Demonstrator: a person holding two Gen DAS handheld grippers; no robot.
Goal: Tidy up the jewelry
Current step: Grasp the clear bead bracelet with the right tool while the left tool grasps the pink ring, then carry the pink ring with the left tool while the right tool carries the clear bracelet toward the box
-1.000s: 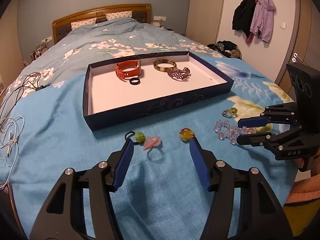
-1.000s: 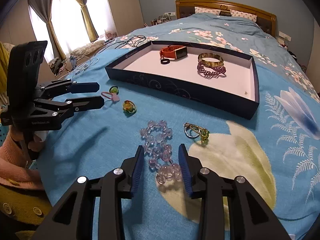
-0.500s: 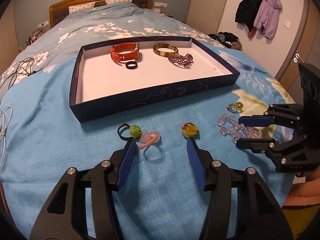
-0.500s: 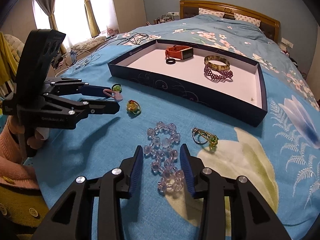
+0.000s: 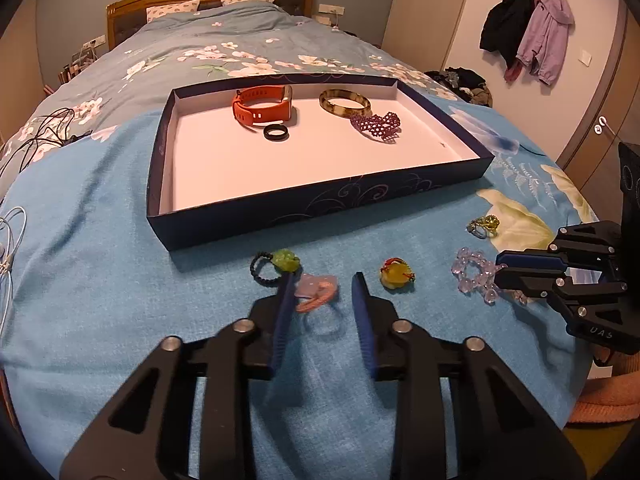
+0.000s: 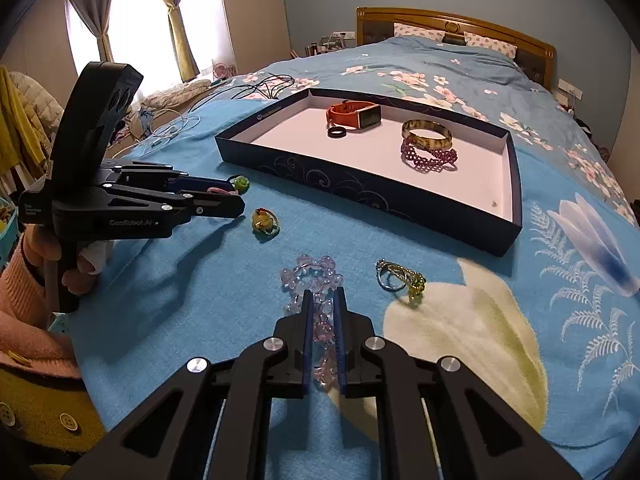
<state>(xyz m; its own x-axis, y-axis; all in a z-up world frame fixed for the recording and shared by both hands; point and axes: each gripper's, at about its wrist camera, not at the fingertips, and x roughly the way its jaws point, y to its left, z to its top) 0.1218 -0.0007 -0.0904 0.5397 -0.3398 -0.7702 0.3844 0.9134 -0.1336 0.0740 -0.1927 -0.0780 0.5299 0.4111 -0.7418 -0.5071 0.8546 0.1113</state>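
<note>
A dark blue box (image 5: 320,200) on the blue bedspread holds an orange watch (image 5: 262,108), a black ring (image 5: 276,133), a bangle (image 5: 345,103) and a purple beaded bracelet (image 5: 376,124). In front of it lie a green-bead hair tie (image 5: 285,261), a pink piece (image 5: 316,290), a yellow-bead ring (image 5: 396,274), a clear bead bracelet (image 6: 312,276) and a gold-green ring (image 6: 400,276). My left gripper (image 5: 322,278) is closing with the pink piece between its jaws; a gap still shows on the right side. My right gripper (image 6: 323,293) is shut on the clear bead bracelet.
White and black cables (image 5: 12,232) trail over the bed's left side. A hand in a pink sleeve (image 6: 24,272) holds the left gripper at the bed's near edge. Coats (image 5: 524,32) hang on the far wall. Bare bedspread lies around the loose pieces.
The left gripper edged forward and its jaws narrowed around the pink piece. The right jaws closed onto the clear bead bracelet without the hand shifting.
</note>
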